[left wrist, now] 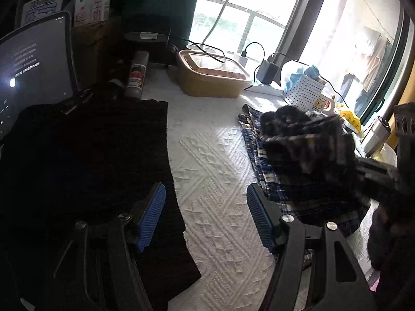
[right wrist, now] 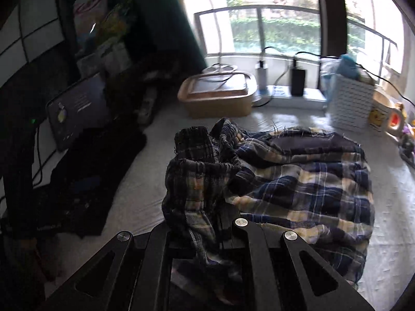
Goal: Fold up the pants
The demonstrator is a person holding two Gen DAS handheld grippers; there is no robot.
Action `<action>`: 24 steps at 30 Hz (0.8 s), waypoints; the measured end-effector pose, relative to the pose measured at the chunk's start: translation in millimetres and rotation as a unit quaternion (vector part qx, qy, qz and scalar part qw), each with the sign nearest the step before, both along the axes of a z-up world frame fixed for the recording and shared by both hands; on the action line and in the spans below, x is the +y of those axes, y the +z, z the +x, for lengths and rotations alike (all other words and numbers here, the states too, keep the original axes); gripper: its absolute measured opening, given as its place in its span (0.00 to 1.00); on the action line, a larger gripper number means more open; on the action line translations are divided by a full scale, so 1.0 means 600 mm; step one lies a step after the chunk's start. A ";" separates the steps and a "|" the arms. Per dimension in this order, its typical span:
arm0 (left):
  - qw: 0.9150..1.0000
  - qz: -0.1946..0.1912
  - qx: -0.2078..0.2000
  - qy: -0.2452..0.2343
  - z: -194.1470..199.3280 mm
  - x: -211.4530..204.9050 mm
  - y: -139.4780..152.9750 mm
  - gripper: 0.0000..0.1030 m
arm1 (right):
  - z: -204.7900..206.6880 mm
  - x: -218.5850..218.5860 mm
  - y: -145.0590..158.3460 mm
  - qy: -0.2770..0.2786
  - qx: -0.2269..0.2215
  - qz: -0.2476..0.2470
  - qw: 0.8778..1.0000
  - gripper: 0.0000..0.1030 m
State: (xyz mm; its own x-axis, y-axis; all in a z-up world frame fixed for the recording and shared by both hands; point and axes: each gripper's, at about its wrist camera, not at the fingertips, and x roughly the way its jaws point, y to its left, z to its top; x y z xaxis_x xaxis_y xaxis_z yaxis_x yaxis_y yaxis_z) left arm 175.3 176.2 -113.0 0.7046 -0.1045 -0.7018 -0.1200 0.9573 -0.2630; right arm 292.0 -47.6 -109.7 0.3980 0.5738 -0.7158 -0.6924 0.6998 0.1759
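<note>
The blue and cream plaid pants (right wrist: 298, 181) lie crumpled on the white textured bedspread (right wrist: 145, 194). My right gripper (right wrist: 207, 225) is shut on a bunched edge of the pants, and the cloth drapes over its fingers and hides the pads. In the left wrist view the plaid pants (left wrist: 280, 181) lie at the right, with a blurred lifted fold held by the right gripper (left wrist: 368, 168). My left gripper (left wrist: 206, 215) hangs open over the bare bedspread (left wrist: 212, 181), nothing between its blue pads (left wrist: 153, 215). It sits between the pants and a dark cloth.
A flat black cloth (left wrist: 90, 168) lies at the left beside a lit tablet (left wrist: 33, 64). At the back stand a tan lidded box (left wrist: 212, 77), a spray can (left wrist: 136, 75), chargers with cables (left wrist: 267, 71), a white perforated box (left wrist: 303, 90) and a mug (left wrist: 323, 103) below the window.
</note>
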 end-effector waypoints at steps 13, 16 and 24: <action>1.000 0.010 0.001 -0.014 0.016 -0.030 0.007 0.63 | -0.039 -0.006 -0.036 0.049 0.025 -0.020 0.998 0.79; 0.999 0.015 -0.008 -0.029 0.025 -0.050 0.020 0.63 | -0.046 -0.030 -0.029 0.045 0.023 -0.010 0.999 0.79; 0.994 0.034 -0.021 -0.098 0.067 -0.130 0.034 0.64 | -0.007 -0.150 0.000 -0.038 0.008 0.018 0.999 0.80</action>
